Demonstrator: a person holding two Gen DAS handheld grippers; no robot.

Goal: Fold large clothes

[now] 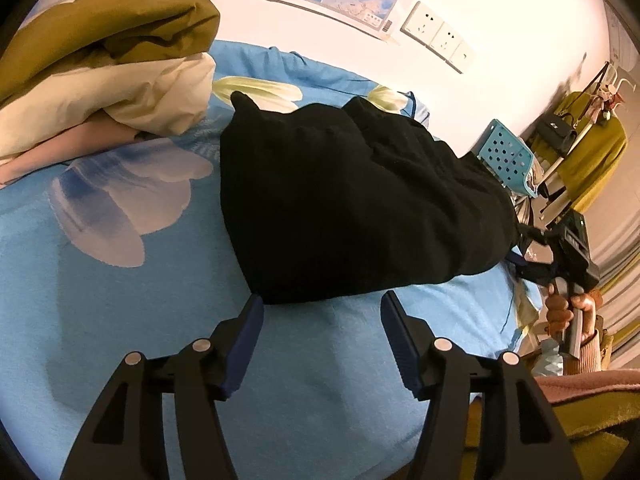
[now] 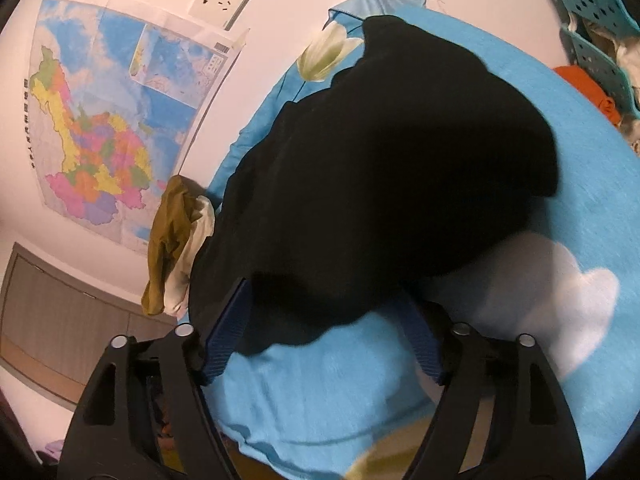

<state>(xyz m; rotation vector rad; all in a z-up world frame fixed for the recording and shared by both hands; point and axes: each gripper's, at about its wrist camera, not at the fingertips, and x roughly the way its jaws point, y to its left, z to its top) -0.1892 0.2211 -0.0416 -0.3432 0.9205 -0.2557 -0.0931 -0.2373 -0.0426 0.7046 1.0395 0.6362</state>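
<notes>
A black garment (image 1: 352,200) lies bunched on the blue flowered bed sheet (image 1: 120,300); it also shows in the right wrist view (image 2: 380,184). My left gripper (image 1: 320,304) is open and empty, its blue-padded fingertips just short of the garment's near edge. My right gripper (image 2: 328,300) is open, its jaws wide apart on either side of the garment's near edge, the tips hidden by the cloth. The right gripper also shows in the left wrist view (image 1: 532,260), at the garment's far right end.
An olive and cream bundle of cloth (image 1: 108,60) lies on the bed by the wall, also seen in the right wrist view (image 2: 172,248). A teal perforated basket (image 1: 508,156) and a clothes rack (image 1: 580,140) stand past the bed. A map (image 2: 116,120) hangs on the wall.
</notes>
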